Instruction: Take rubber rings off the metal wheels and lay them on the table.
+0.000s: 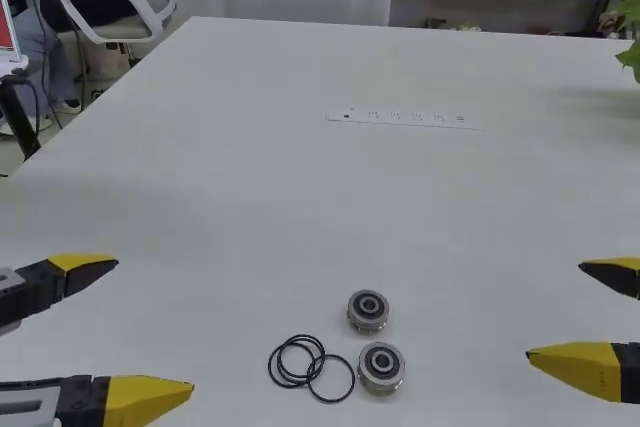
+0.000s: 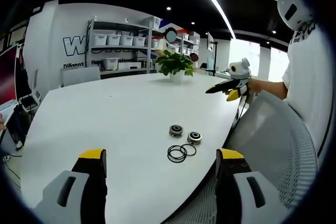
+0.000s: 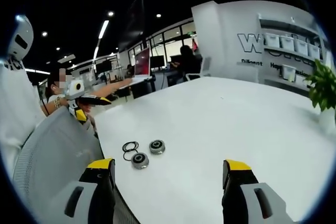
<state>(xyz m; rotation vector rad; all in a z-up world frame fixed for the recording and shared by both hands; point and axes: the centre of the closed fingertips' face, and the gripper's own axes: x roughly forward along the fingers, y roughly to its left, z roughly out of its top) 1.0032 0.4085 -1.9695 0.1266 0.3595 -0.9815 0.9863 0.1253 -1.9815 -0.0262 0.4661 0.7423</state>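
Two small metal wheels lie flat near the table's front edge: one (image 1: 368, 310) farther from me, the other (image 1: 381, 366) just in front of it. Left of them lie three loose black rubber rings (image 1: 309, 363), overlapping one another. The wheels (image 2: 185, 134) and rings (image 2: 179, 152) also lie ahead of the left gripper, and the wheels (image 3: 147, 153) with rings (image 3: 129, 149) sit ahead of the right one. My left gripper (image 1: 130, 332) is open at the lower left, holding nothing. My right gripper (image 1: 575, 317) is open at the lower right, also holding nothing.
A white power strip (image 1: 403, 117) is set into the white table (image 1: 300, 177) farther back. A potted plant (image 2: 175, 65) stands at the table's right end. A white chair (image 1: 125, 9) and a monitor stand off the far left corner. A mesh chair back (image 2: 273, 150) sits by the front edge.
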